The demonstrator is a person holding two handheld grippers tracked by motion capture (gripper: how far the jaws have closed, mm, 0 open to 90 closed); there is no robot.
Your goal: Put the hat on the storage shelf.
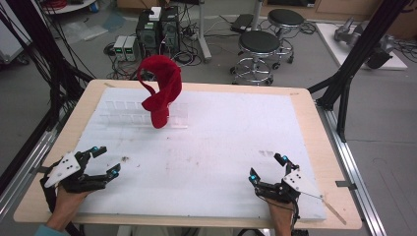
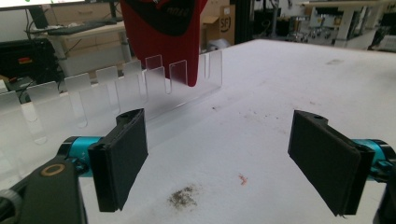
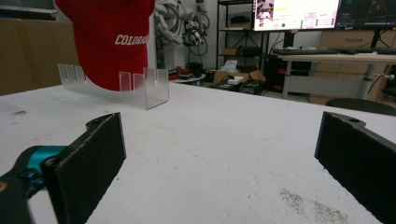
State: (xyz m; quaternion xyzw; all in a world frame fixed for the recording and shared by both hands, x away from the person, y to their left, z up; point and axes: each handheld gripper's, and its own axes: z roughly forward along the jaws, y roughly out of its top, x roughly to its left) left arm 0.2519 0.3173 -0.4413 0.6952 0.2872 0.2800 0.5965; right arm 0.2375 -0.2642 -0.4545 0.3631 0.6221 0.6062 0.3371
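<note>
left gripper (image 1: pixel 109 161): near-left on table (image 1: pixel 221 147), jaws wide apart, holding nothing | right gripper (image 1: pixel 266 168): near-right, jaws wide apart, holding nothing | cap (image 1: pixel 161 91): red, white lettering, perched on clear slotted rack (image 1: pixel 142 114) at far left-centre, well apart from both grippers

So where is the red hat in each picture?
High view: the red cap stands up at the far left-middle of the table, on the clear slotted rack.
Left gripper view: at the top middle, its brim hanging down into the rack.
Right gripper view: at the top left, with white letters on it.
Shared landmark: the clear slotted rack under the cap.
</note>
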